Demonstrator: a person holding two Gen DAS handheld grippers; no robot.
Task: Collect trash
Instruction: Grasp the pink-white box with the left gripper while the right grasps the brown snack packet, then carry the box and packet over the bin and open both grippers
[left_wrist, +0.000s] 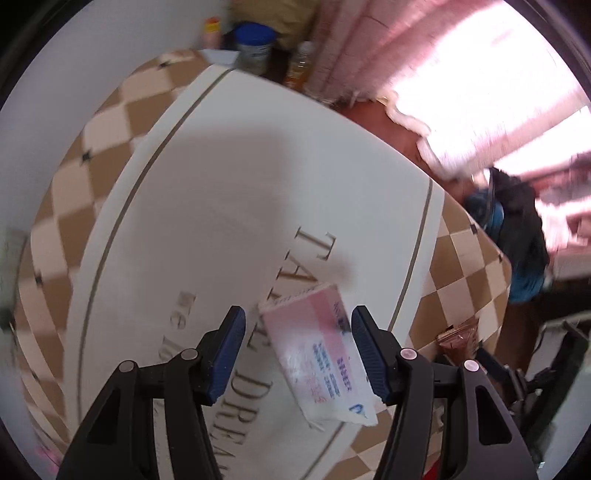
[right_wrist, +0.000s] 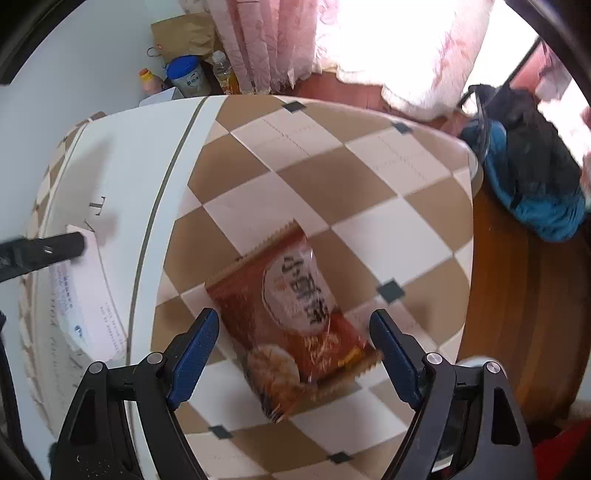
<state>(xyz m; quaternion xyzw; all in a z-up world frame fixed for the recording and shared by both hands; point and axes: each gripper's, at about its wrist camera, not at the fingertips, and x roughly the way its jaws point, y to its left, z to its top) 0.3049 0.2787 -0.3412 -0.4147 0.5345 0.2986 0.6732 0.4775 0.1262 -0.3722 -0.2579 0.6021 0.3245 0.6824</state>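
Left wrist: left gripper (left_wrist: 298, 347) is pointing down at the table (left_wrist: 221, 192), jaws apart, a pink-and-white packet (left_wrist: 317, 354) lying between them on the white centre panel, its long side against the right pad (left_wrist: 369, 354), clear of the left pad

Right wrist: right gripper (right_wrist: 291, 354) is hanging over the checked cloth (right_wrist: 332, 166), jaws wide apart, an orange snack wrapper (right_wrist: 295, 317) lying between them untouched, towards the table's near edge

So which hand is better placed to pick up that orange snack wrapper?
The right. The orange snack wrapper lies on the checked tablecloth directly between the right gripper's open jaws. The left gripper is busy straddling the pink-and-white packet further over.
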